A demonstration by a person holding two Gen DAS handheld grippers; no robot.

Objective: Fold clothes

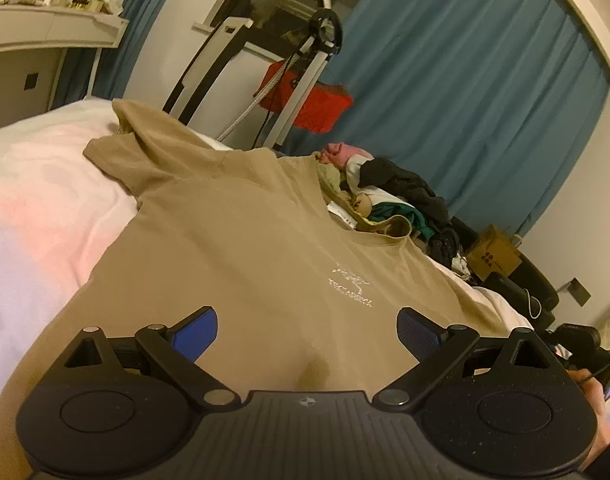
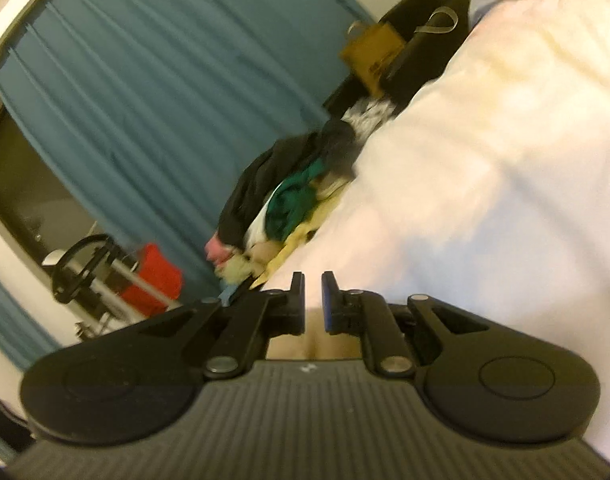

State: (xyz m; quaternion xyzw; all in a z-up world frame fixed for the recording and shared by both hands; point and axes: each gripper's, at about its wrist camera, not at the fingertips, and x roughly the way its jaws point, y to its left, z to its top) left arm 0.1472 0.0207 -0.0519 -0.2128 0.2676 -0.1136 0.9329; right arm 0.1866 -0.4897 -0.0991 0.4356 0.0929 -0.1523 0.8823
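A tan T-shirt [image 1: 233, 240] with a white chest logo lies spread front-up on the white bed [image 1: 37, 208], collar toward the far right. My left gripper [image 1: 307, 330] is open, its blue pads wide apart just above the shirt's lower part. My right gripper [image 2: 313, 300] has its jaws almost closed with a narrow gap; a bit of tan cloth [image 2: 313, 344] shows behind the fingers. I cannot tell whether it pinches the cloth. The right wrist view is blurred.
A heap of mixed clothes [image 1: 389, 196] lies on the bed beyond the collar; it also shows in the right wrist view [image 2: 289, 200]. Blue curtains [image 1: 465, 92], a frame with a red bag [image 1: 305, 96], a brown paper bag [image 1: 493, 256] and a white shelf [image 1: 45, 28] surround the bed.
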